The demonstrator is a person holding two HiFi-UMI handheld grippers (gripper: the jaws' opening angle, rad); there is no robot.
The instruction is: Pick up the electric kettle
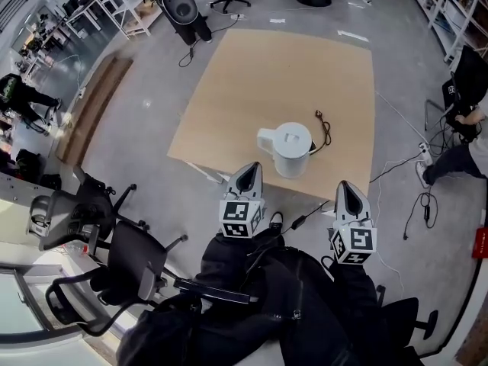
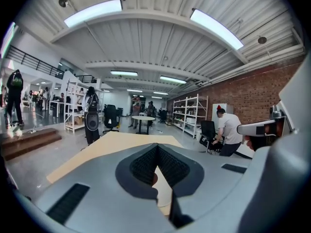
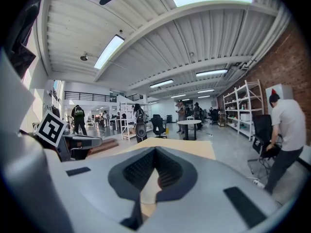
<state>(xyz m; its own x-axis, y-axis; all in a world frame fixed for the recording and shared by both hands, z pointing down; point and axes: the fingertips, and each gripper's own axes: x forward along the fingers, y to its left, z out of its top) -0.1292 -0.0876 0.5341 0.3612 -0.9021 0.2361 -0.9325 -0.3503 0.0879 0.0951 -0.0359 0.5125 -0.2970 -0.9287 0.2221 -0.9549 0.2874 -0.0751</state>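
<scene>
In the head view, the white electric kettle (image 1: 288, 149) stands near the front edge of a light wooden table (image 1: 259, 75), lid up and handle to the left. Its black cord (image 1: 325, 127) trails off behind it to the right. My left gripper (image 1: 253, 168) is just short of the table edge, in front of the kettle and slightly left, with its jaws shut and empty. My right gripper (image 1: 345, 184) is off the table's front right, also shut and empty. In both gripper views the jaws meet in a point, left gripper (image 2: 157, 147) and right gripper (image 3: 154, 150), and they hide the kettle.
Black office chairs (image 1: 114, 242) stand to my near left. A speaker on a stand (image 1: 181, 6) is past the table's far left corner. A person (image 1: 467, 128) crouches at the right, by cables and a power strip (image 1: 424, 152) on the floor. Shelving (image 2: 189, 113) lines the brick wall.
</scene>
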